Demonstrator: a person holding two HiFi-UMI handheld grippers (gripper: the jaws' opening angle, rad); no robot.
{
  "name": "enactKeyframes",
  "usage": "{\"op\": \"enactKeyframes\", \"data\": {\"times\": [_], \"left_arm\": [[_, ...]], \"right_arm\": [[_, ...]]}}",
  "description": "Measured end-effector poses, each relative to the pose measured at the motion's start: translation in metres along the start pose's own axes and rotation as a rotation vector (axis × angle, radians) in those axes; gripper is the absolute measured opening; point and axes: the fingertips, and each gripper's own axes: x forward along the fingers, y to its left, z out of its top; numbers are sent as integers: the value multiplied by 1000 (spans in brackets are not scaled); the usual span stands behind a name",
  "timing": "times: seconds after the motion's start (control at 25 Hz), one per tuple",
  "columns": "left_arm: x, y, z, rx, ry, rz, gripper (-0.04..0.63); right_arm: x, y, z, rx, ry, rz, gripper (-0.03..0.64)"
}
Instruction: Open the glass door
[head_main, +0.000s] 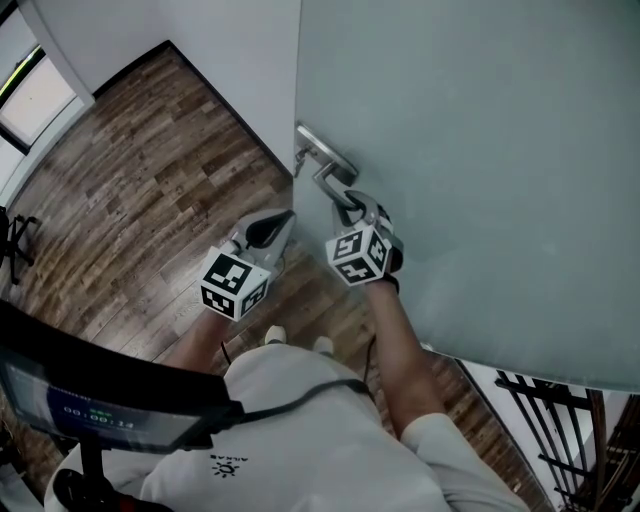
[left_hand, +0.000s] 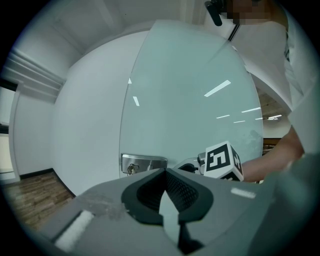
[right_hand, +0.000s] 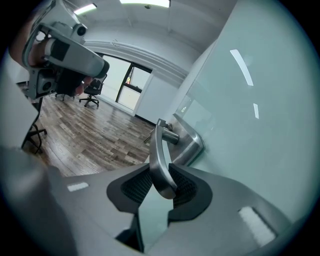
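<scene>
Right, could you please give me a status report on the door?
Right gripper shut on the lever handle. Left gripper shut, empty, off the frosted glass door. Nothing seen blocking the door.

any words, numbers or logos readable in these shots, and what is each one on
Screen: a row of digits, too blurred to read.
Shirt: small sun-like logo, no words.
Marker cubes: square patterns only, no letters.
Glass door, door handle: no print.
</scene>
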Motion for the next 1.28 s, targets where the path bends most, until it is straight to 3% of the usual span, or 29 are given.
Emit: {"op": "enactKeyframes", "data": {"times": [1.28], "left_arm": [[-8, 11, -9, -2, 11, 39, 5]], "right_arm": [[21, -34, -16, 49, 24, -60, 104]]}}
